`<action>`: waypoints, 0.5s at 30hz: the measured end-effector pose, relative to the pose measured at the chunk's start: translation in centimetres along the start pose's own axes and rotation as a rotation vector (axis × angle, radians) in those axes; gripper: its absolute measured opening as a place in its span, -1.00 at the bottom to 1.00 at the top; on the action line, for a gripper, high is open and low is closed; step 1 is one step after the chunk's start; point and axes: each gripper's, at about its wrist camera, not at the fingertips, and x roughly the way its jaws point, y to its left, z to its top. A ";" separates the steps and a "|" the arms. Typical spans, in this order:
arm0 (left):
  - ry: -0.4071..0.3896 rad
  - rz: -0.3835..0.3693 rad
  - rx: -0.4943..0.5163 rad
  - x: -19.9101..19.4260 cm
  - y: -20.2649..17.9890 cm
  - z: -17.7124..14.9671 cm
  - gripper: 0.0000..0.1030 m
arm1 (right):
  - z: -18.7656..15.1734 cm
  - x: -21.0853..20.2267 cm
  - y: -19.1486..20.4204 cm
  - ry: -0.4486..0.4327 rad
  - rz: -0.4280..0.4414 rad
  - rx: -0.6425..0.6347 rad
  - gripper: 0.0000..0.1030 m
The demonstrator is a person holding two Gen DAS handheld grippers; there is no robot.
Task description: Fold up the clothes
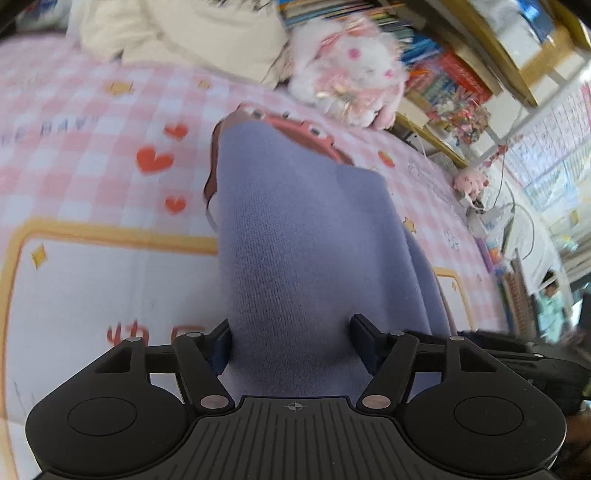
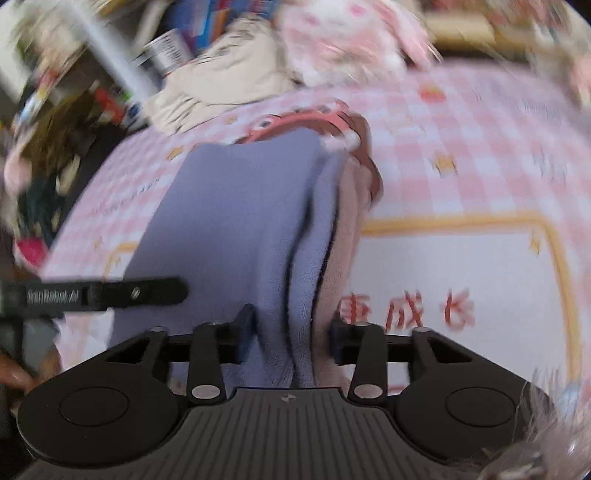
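Observation:
A lavender knit garment with a pink studded band at its far end lies on a pink checked sheet. It rises in a ridge into my left gripper, whose pads press on the bunched cloth from both sides. In the right wrist view the same garment is doubled into a fold with a pale pink layer beside it. My right gripper is shut on that fold. A black finger of the left gripper lies over the garment's left part.
A white and pink plush toy and a cream garment sit at the sheet's far edge. Shelves of books stand behind them. A metal can stands at the back left. A small pink toy lies to the right.

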 end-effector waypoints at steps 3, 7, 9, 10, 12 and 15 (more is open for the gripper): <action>0.013 -0.053 -0.084 0.4 1.6 0.3 0.38 | 0.5 0.3 -2.2 0.022 0.062 0.155 0.15; 0.012 -0.104 -0.144 1.0 2.4 1.1 0.41 | 1.2 1.2 -2.8 0.048 0.097 0.204 0.27; 0.013 -0.126 -0.165 1.4 2.7 1.5 0.49 | 1.6 1.5 -2.6 0.049 0.107 0.199 0.29; 0.013 -0.129 -0.163 1.5 2.5 1.6 0.48 | 1.8 1.7 -2.3 0.052 0.112 0.191 0.28; 0.006 -0.105 -0.110 1.7 1.6 1.6 0.46 | 2.1 2.0 -1.6 0.048 0.096 0.151 0.24; -0.017 -0.026 0.026 1.7 -0.4 0.8 0.32 | 1.8 2.1 -0.7 0.023 0.069 0.085 -0.05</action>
